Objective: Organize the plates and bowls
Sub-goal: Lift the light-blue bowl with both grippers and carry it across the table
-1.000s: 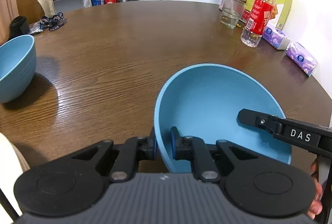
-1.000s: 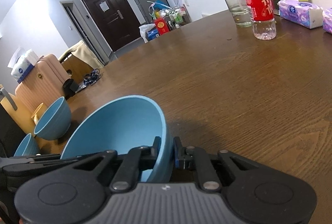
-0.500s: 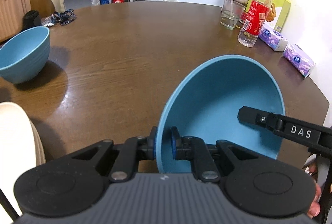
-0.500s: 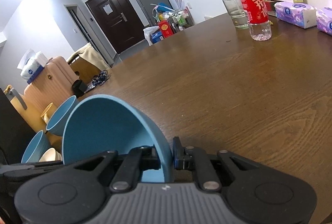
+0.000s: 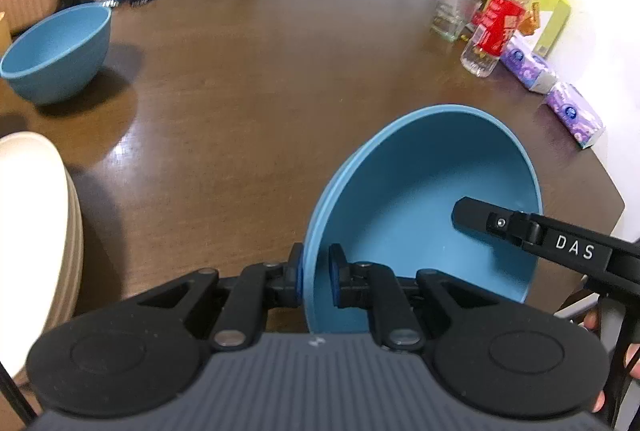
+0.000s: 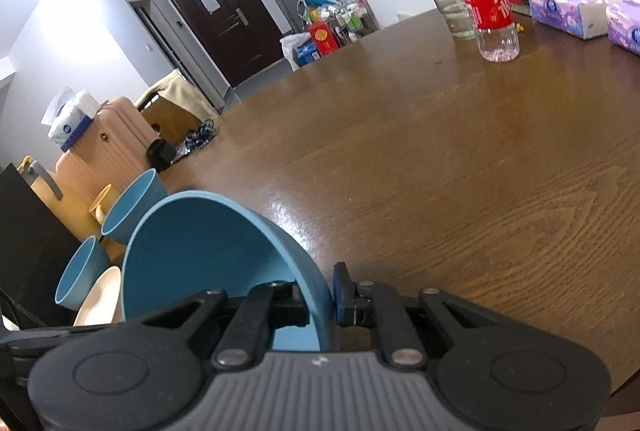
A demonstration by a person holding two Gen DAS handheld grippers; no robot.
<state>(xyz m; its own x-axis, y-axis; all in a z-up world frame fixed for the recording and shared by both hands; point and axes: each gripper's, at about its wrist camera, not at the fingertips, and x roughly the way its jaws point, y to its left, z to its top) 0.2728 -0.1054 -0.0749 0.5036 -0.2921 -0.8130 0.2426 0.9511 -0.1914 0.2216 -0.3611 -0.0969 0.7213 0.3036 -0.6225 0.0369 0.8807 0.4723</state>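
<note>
Blue bowl being carried tilted above the wooden table, left gripper and right gripper both clamping its rim; heading, seemingly, toward the cream plates and second blue bowl leftward; stacking not yet done

Bowl tipped up and carried across the table
The blue bowl now stands steeper on its rim, nearer the cream plates, which have come into view
</note>
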